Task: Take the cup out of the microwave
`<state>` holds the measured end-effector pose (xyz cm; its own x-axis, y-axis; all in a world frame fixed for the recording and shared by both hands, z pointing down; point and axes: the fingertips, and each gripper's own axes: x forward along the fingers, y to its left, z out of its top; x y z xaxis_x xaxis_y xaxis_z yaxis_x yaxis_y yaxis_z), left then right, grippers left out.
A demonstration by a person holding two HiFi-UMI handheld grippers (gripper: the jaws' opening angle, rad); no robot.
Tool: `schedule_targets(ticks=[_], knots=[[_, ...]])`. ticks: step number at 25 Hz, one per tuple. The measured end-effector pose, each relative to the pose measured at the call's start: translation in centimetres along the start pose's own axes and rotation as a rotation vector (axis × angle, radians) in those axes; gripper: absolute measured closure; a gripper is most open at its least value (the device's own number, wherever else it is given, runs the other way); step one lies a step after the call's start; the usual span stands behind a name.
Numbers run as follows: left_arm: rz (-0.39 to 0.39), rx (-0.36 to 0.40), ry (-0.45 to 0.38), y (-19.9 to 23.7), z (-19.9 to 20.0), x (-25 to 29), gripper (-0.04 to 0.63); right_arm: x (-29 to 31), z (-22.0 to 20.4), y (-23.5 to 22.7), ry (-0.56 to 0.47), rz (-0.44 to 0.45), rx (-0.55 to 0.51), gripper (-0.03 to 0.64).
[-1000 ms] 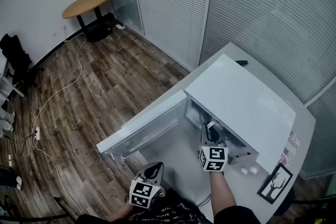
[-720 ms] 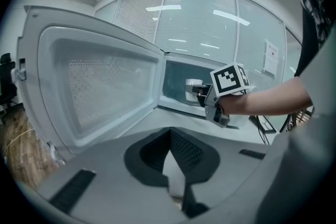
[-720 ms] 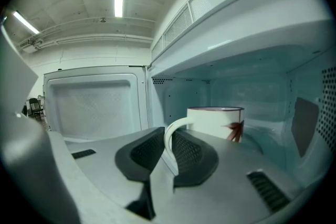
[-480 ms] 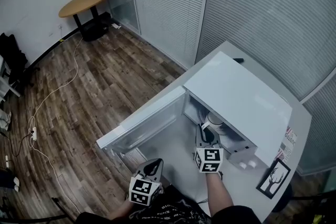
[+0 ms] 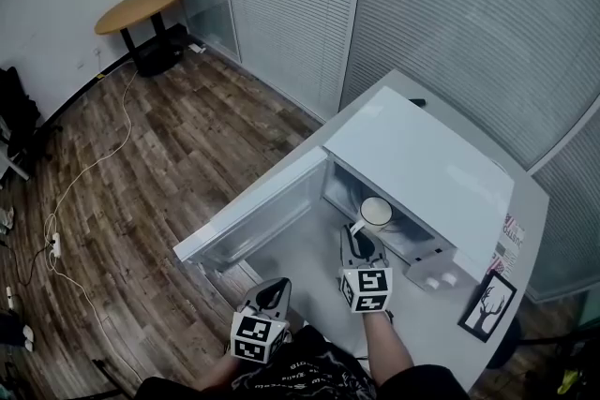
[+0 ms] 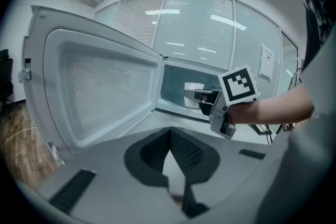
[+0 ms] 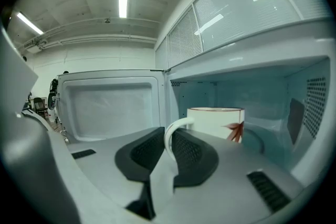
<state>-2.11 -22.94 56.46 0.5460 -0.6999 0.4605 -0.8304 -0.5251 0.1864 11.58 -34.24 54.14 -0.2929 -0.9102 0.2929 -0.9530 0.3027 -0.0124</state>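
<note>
Worktop point(image 5: 296, 256), pale grey, carries the white microwave point(image 5: 422, 159). Microwave door point(image 5: 258, 215) stands swung wide open on the left side of the cavity, its inner face turned towards me. My left gripper point(image 5: 272, 293) hangs low, close to my body and in front of the open door, well apart from the cavity; its jaws meet at the tips with nothing between them. My right gripper point(image 5: 359, 237) reaches to the cavity mouth, jaws clamped on the handle of the cup point(image 5: 376, 213), one pad on either side of the loop. Said cup is white with a red leaf mark on its side and stands upright at the front opening of the cavity. Whether its base rests on the cavity floor I cannot tell.
</note>
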Motion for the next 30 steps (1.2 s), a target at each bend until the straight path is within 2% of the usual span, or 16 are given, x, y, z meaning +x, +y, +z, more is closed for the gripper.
schedule_targets(ticks=[8, 30], knots=[[-0.035, 0.009, -0.006, -0.5, -0.2, -0.5, 0.588, -2.4, -0.1, 1.9, 0.002, 0.004, -0.022, 0.571], [-0.114, 0.029, -0.036, -2.5, -1.3, -3.2, 0.589, -10.6, -0.8, 5.4, -0.018, -0.050, 0.008, 0.568]])
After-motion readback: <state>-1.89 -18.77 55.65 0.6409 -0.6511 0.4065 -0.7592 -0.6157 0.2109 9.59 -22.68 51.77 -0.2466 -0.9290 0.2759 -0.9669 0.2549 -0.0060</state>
